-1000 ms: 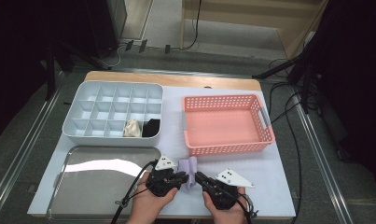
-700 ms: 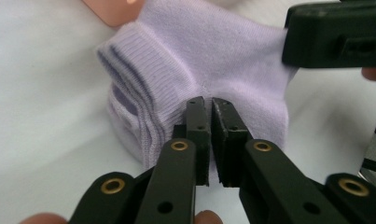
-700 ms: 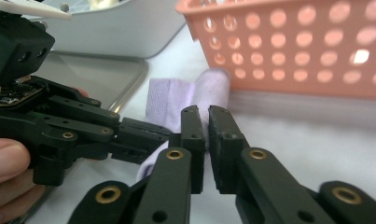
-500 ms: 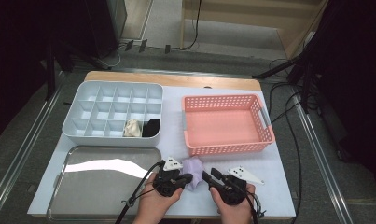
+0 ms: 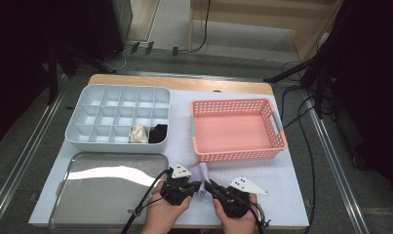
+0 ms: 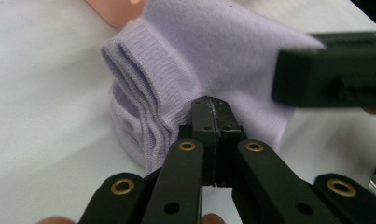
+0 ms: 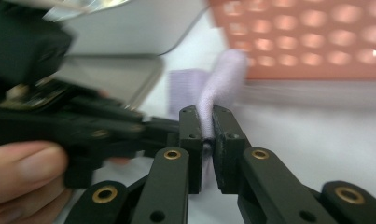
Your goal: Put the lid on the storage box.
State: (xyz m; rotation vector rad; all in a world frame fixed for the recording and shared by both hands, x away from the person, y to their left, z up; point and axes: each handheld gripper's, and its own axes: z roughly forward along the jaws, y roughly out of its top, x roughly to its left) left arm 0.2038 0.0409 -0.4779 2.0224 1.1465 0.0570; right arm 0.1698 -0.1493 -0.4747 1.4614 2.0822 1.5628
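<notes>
Lying on the white table top (image 5: 291,195) just in front of the pink basket (image 5: 235,129), a small lilac sock (image 5: 200,171) is gripped from both sides. The left gripper (image 5: 196,185) has its jaws pressed together on the sock's fabric beside the ribbed cuff, as the left gripper view shows (image 6: 176,79). The right gripper (image 5: 207,185) has just been closing, and in the right gripper view a fold of the lilac sock (image 7: 218,88) is pinched between its pads. Both grippers meet at the sock, tips nearly touching. Left of them lies a shiny metal tray (image 5: 87,195). Behind the tray stands a grey compartment box (image 5: 87,109), with a cream sock (image 5: 138,134) and a black sock (image 5: 158,133) in neighbouring front cells.
</notes>
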